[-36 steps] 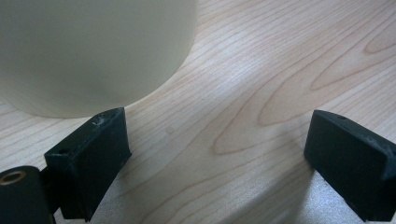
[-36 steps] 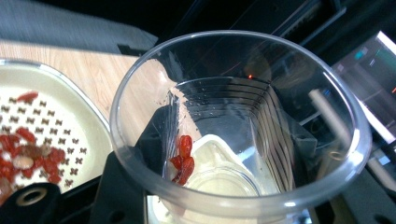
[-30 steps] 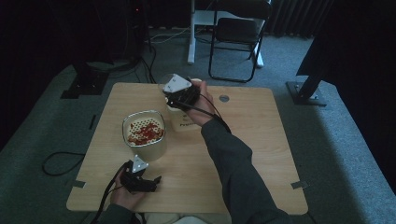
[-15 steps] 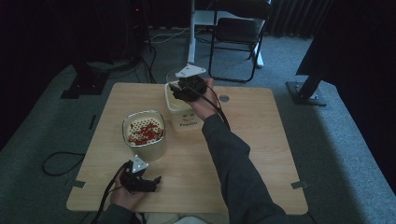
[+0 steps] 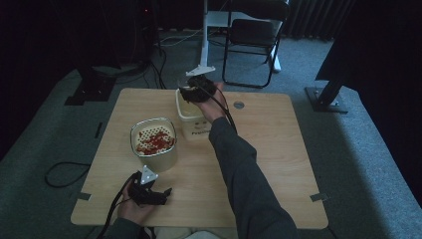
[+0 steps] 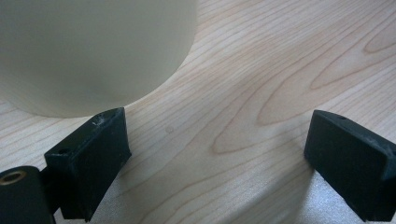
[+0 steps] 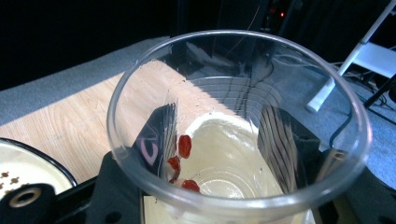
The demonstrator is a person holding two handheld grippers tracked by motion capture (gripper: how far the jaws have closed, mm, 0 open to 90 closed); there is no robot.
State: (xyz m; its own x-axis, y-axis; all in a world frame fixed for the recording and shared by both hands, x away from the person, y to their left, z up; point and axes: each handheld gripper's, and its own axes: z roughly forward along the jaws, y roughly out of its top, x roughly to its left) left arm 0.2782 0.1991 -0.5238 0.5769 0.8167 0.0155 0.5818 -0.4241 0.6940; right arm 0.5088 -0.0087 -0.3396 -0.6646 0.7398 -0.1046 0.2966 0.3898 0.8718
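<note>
Since the earlier frame my right gripper has carried the clear cup toward top centre, over the cream container. Right gripper view: jaws clasping cup, red bits inside. Left gripper, lower left: jaws apart, empty, beside the sieve-topped pot.

Right arm reaches from bottom centre toward upper centre of the high view, sleeve dark, forearm extended. Right gripper clamps a clear cup between its jaws. Left hand rests at lower left; left gripper jaws spread wide, nothing between.
</note>
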